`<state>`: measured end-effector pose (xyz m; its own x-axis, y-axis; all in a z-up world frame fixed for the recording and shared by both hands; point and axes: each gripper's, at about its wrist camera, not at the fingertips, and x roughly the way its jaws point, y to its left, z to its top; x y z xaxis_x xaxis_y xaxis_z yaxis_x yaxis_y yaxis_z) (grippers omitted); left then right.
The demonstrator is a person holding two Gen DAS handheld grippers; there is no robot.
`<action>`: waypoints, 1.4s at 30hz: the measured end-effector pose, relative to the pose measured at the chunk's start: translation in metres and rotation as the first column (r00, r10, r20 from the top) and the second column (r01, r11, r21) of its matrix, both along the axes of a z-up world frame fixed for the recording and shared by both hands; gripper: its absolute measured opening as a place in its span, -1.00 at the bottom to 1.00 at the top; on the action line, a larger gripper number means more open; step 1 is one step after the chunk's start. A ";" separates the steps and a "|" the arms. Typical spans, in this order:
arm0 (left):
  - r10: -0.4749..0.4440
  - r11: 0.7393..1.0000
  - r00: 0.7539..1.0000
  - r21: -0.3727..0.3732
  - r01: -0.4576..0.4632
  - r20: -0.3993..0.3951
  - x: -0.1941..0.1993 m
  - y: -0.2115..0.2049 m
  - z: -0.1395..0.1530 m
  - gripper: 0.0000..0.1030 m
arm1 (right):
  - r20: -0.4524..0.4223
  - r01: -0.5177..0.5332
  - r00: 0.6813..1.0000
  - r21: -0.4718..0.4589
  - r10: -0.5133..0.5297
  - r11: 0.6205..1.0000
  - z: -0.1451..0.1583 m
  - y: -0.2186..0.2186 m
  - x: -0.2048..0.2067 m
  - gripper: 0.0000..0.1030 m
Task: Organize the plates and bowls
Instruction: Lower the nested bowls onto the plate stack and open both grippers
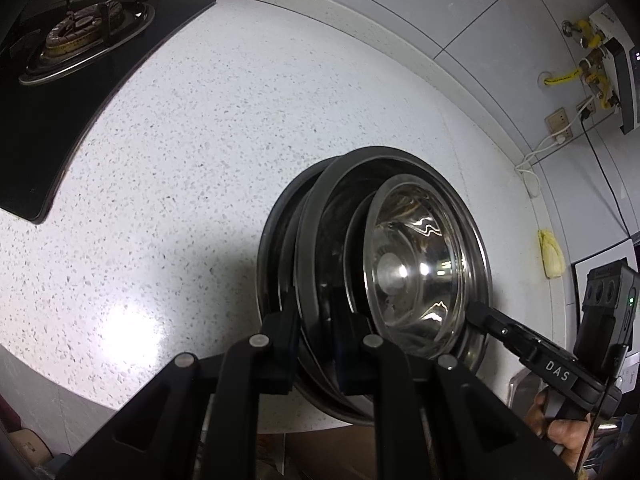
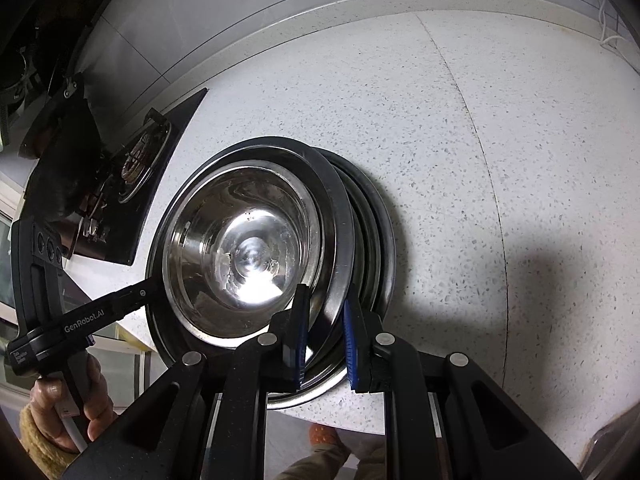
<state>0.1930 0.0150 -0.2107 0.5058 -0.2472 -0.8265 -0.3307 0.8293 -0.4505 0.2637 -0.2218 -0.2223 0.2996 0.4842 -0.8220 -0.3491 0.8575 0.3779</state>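
Note:
A stack of steel plates [image 1: 320, 208] lies on the speckled white counter near its front edge, with a shiny steel bowl [image 1: 416, 268] nested on top. The stack [image 2: 340, 216] and bowl [image 2: 240, 248] also show in the right wrist view. My left gripper [image 1: 316, 320] straddles the near-left rim of the plates, jaws close around it. My right gripper [image 2: 326, 320], with blue pads, straddles the opposite rim, a small gap showing beside the rim. Each gripper shows in the other's view, left [image 2: 132, 296] and right [image 1: 480, 312], touching the stack's edge.
A black gas hob [image 1: 80, 52] with a burner sits at the counter's left. The tiled wall runs behind, with yellow gas fittings [image 1: 592, 64], sockets and cables at the right. A yellow cloth [image 1: 550, 252] hangs by the wall. The counter's front edge [image 2: 360, 428] is just below the stack.

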 end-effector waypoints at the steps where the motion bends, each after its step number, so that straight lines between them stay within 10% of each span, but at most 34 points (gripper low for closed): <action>1: -0.001 1.000 1.000 0.003 0.001 0.000 0.000 0.000 0.000 -0.75 | -0.002 0.000 1.000 0.001 0.000 1.000 0.000 0.000 0.000 -0.73; 24: -0.012 0.986 0.999 0.166 0.004 0.047 0.006 -0.020 0.011 -0.73 | 0.081 0.011 0.997 -0.057 -0.007 0.998 0.008 0.001 -0.007 -0.70; 37: -0.062 0.911 0.985 0.413 -0.011 0.163 -0.030 -0.040 0.056 -0.72 | 0.222 0.118 0.970 -0.068 -0.100 0.991 0.037 -0.017 -0.030 -0.31; 39: -0.055 0.910 0.985 0.414 -0.019 0.166 -0.038 -0.042 0.060 -0.33 | 0.224 0.125 0.969 -0.067 -0.107 0.990 0.040 -0.020 -0.033 -0.29; 42: -0.049 0.916 0.983 0.400 -0.027 0.178 -0.047 -0.047 0.067 -0.31 | 0.220 0.126 0.970 -0.082 -0.106 0.989 0.044 -0.022 -0.038 -0.29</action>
<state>0.1459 -0.0316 -0.1439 0.6548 0.0781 -0.7518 -0.2651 0.9552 -0.1317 0.2253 -0.2442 -0.1784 0.5239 0.3590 -0.7724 -0.3091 0.9251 0.2204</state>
